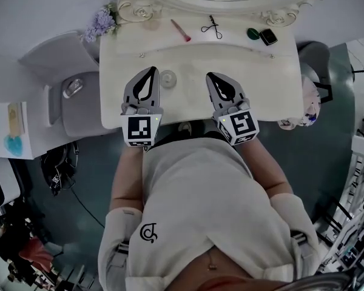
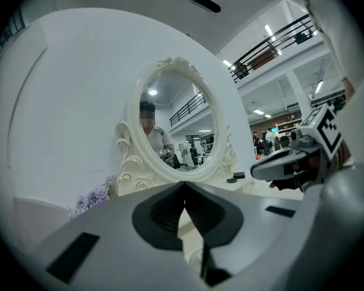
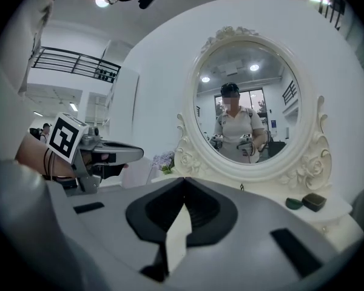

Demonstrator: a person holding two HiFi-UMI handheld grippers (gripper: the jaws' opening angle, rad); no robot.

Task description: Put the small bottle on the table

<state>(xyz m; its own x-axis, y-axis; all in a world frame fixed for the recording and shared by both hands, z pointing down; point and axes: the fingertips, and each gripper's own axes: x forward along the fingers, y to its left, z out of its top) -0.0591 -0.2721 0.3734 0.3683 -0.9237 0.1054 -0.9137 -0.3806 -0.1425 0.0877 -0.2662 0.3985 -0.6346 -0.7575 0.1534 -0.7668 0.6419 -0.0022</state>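
Note:
On the white vanity table point(image 1: 279, 83) stands a small pale round object point(image 1: 168, 78), apparently the small bottle seen from above. It sits just right of my left gripper point(image 1: 152, 70), apart from it, and nothing holds it. Through the slit below the left jaws its round top point(image 2: 197, 260) shows faintly. The left gripper point(image 2: 184, 185) is shut, tips touching, with nothing between them. My right gripper point(image 1: 210, 75) hovers over the table's front middle, also shut and empty point(image 3: 184, 180). Each gripper shows in the other's view: the right gripper point(image 2: 285, 162), the left gripper point(image 3: 103, 153).
An oval ornate mirror point(image 3: 249, 102) stands at the table's back. Along the back lie a pink stick point(image 1: 181, 30), an eyelash curler point(image 1: 212, 26), a green lid point(image 1: 253, 33) and a black compact point(image 1: 268, 37). Purple flowers point(image 1: 101, 23) sit at the back left. A grey chair point(image 1: 73, 96) stands left.

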